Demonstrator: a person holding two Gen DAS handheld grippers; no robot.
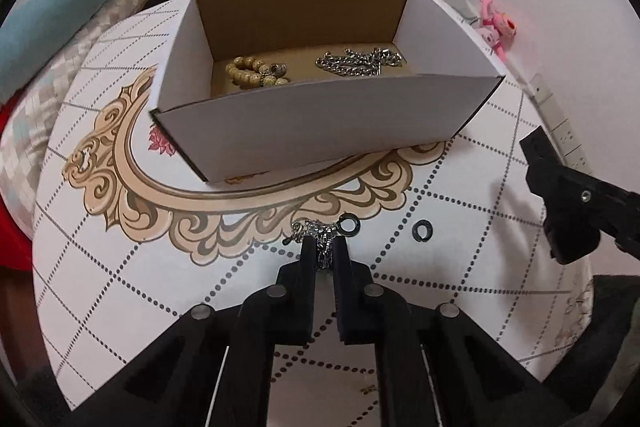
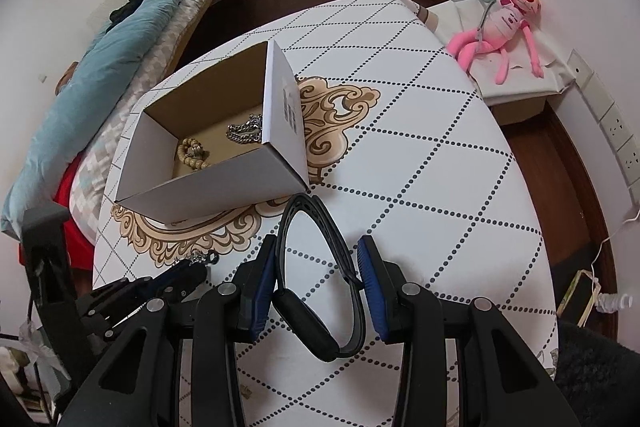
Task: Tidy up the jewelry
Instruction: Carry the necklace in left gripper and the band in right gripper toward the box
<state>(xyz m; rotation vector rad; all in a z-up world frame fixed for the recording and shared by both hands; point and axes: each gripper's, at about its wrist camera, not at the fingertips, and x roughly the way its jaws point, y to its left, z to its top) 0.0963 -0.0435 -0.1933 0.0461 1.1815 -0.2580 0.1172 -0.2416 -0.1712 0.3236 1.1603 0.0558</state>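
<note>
My left gripper [image 1: 324, 251] points down at the table, shut on a bunched silver chain [image 1: 316, 229] that lies on the patterned cloth with a black ring [image 1: 349, 223] at its end. A second black ring [image 1: 421, 230] lies loose just to the right. My right gripper [image 2: 318, 245] has its blue pads [image 2: 370, 275] pressed on the sides of a black loop band [image 2: 320, 223], which bows out between them. The open cardboard box [image 1: 320, 115] behind holds a beaded bracelet [image 1: 256, 73] and a silver chain [image 1: 360, 61]. The left gripper [image 2: 192, 269] also shows at lower left in the right wrist view.
A table with a white cloth [image 2: 440, 187] with dotted diamonds and a tan ornament carries everything. A bed with a teal blanket [image 2: 120, 39] runs along the left. A pink plush toy [image 2: 504, 23] lies on a low stand at right, near wall sockets [image 2: 624, 143].
</note>
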